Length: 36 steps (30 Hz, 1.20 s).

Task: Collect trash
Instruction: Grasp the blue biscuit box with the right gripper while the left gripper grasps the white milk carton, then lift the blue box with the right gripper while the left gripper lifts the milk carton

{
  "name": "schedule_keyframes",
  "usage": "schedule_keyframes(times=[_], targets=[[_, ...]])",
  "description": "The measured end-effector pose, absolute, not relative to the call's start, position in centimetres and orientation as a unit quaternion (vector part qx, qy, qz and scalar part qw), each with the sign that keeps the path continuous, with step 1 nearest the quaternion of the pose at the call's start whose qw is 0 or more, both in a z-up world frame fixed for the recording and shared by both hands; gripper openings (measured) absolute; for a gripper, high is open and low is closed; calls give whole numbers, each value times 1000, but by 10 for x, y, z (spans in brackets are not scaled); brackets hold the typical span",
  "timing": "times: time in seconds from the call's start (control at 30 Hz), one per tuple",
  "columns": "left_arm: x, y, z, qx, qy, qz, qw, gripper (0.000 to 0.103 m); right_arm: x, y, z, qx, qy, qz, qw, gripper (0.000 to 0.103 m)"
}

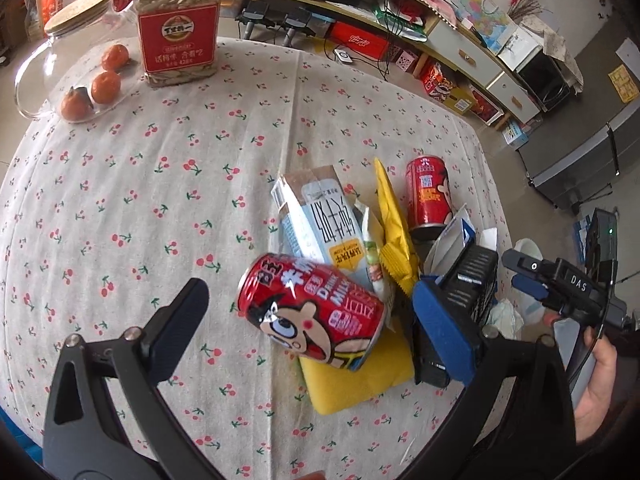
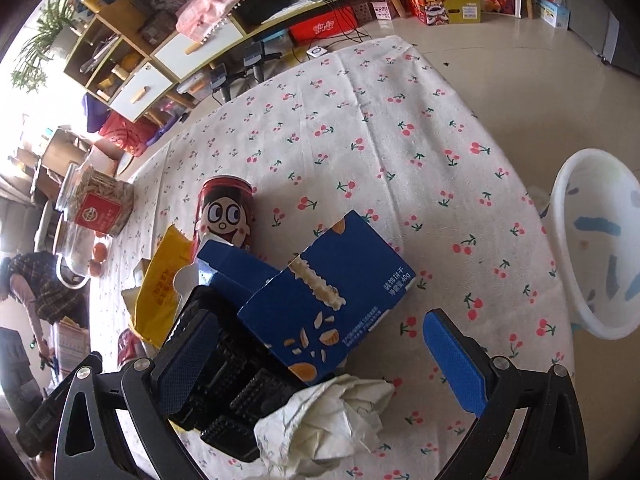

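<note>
A pile of trash lies on the cherry-print tablecloth (image 1: pixel 120 208). In the left wrist view my left gripper (image 1: pixel 316 312) is open around a tipped red milk can (image 1: pixel 316 312) that rests on a yellow sponge (image 1: pixel 356 376). Behind it are a pale milk carton (image 1: pixel 320 220), a yellow wrapper (image 1: pixel 394 220) and an upright red can (image 1: pixel 426 196). In the right wrist view my right gripper (image 2: pixel 320 356) is open around a blue biscuit box (image 2: pixel 328 296), a black plastic tray (image 2: pixel 224 380) and a crumpled white tissue (image 2: pixel 328 420). The upright can (image 2: pixel 226 210) stands beyond the box.
A white bin (image 2: pixel 596 240) stands off the table's right edge. A jar of seeds (image 1: pixel 178 24), a glass jar with cork lid (image 1: pixel 76 24) and three oranges (image 1: pixel 106 86) sit at the far left. Shelves and boxes line the wall behind.
</note>
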<state>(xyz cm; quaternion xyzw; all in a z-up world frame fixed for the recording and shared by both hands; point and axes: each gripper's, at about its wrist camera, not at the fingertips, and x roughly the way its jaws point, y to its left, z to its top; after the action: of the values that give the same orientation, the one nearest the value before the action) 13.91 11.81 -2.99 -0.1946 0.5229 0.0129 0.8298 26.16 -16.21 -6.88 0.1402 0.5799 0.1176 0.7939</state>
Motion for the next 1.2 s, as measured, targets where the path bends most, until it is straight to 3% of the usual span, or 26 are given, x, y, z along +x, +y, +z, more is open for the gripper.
schedule_keyframes(times=[0.1,0.27,0.37,0.43,0.53,0.97,1.0,1.2], targets=[[152,123,-31,-197,519,31,831,101,271,-162,-80,151,589,96,788,103],[178,129,-38,-204,531,54,821,86,283,-168,-89,166,590,73,787,102],[192,123,-44,-213,541,44,813,78,287,-176,-98,189,599,70,775,98],[202,117,-48,-200,545,47,813,72,289,-179,-105,205,607,70,764,84],[210,115,-59,-203,555,50,805,59,291,-182,-105,210,605,73,765,83],[224,113,-73,-185,569,56,799,60,288,-188,-93,204,587,77,780,81],[224,114,-73,-188,569,57,799,60,287,-189,-91,202,585,78,782,74],[219,118,-64,-199,543,65,813,60,282,-191,-89,196,579,76,788,69]])
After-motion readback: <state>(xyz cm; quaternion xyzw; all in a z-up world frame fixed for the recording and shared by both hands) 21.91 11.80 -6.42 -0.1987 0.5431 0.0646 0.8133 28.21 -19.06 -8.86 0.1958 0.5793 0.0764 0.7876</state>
